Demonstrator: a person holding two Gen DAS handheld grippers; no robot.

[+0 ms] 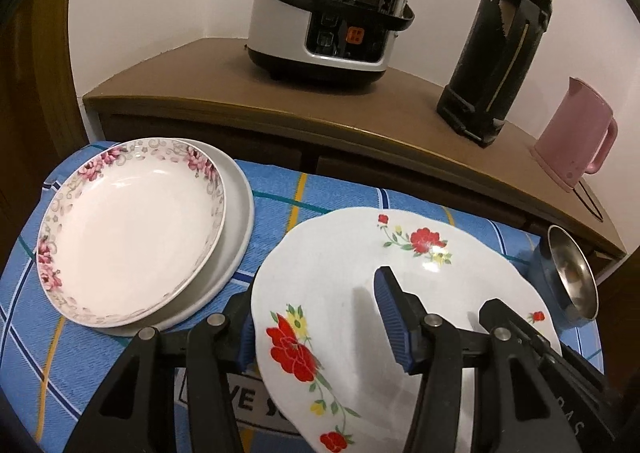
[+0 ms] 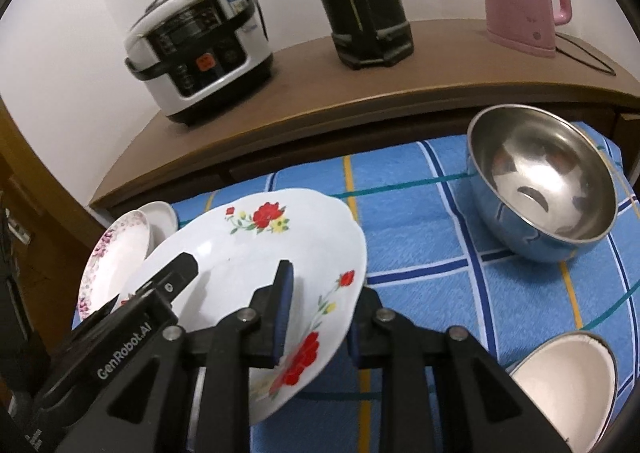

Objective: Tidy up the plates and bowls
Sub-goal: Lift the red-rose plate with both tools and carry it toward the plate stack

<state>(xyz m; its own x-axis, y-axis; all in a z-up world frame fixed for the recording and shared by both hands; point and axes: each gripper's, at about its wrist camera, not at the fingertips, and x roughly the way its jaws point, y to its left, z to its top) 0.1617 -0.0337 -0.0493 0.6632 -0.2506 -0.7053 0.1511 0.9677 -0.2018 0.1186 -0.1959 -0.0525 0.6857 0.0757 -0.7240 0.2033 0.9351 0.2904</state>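
White china with red flowers is the story right now: the flowered plate (image 1: pixel 360 293) hangs tilted above the blue checked cloth (image 2: pixel 420 221), pinched from both sides. On its left rim the left gripper (image 1: pixel 320 317) is clamped, one pad on top and one beneath; on the right rim the right gripper (image 2: pixel 320 317) bites the same way, jaws narrow on the thin edge. So this is the carrying step, plate in hand and not yet set down. Off to the left waits the stack, a pink-rimmed dish (image 1: pixel 132 233) sitting on a grey plate (image 1: pixel 240 221). That looks the likely home, so the next move calls for both hands travelling together, levelling the plate and lowering it squarely before either grip eases. Over on the right stand a steel bowl (image 2: pixel 544 181) and a white bowl (image 2: pixel 568 381), waiting their turn.
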